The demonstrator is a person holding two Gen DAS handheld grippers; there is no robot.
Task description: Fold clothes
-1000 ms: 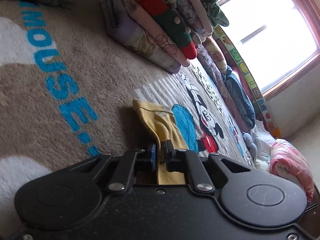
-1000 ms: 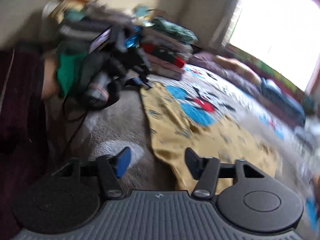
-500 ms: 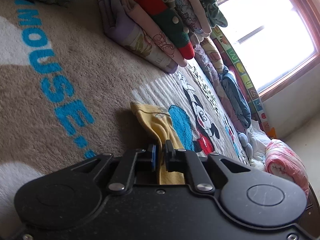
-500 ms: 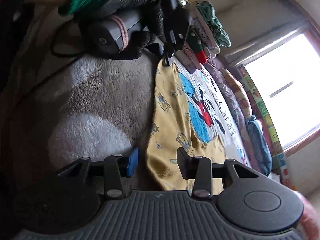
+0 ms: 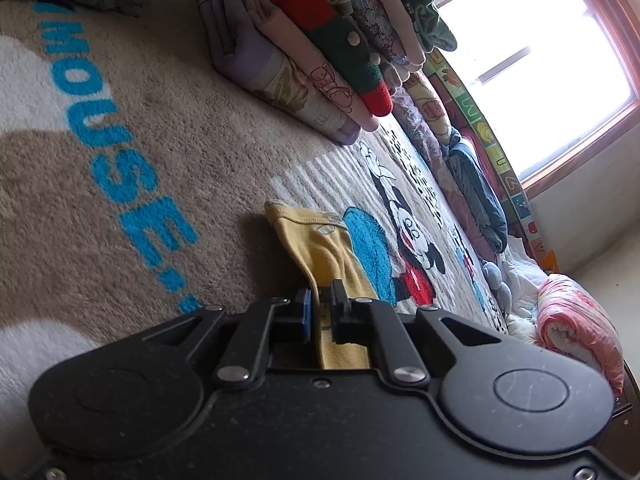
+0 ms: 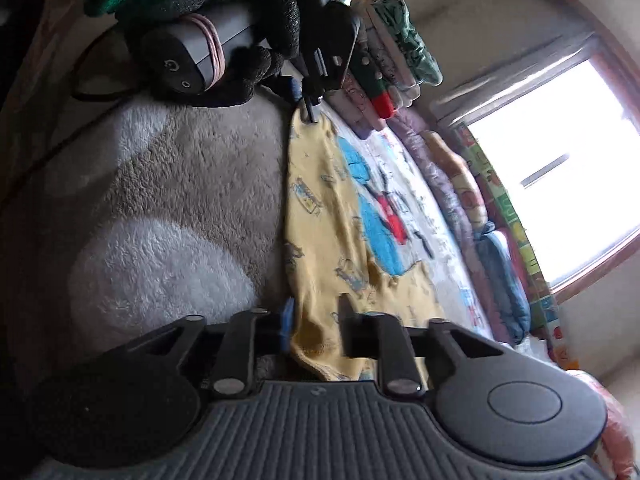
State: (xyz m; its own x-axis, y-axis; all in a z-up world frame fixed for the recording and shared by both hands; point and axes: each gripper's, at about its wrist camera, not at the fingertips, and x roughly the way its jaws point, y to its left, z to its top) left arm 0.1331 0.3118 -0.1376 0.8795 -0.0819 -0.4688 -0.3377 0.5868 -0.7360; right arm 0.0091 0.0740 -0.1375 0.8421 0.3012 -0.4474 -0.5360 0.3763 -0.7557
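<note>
Yellow garment [image 6: 332,216] spread flat on plush blanket [image 5: 120,184], running from far edge to near edge. Left gripper [image 5: 321,312] tilted low over blanket, clamped on far corner of garment; gloved hand [image 6: 248,40] wrapped round its handle. Right gripper [image 6: 314,326] low at near hem, jaws part-closed round fabric edge, narrower than half a second ago; contact not certain. Folded stack [image 5: 320,40] on far side of blanket, well apart from garment. No containers seen. Left grip unchanged from earlier.
</note>
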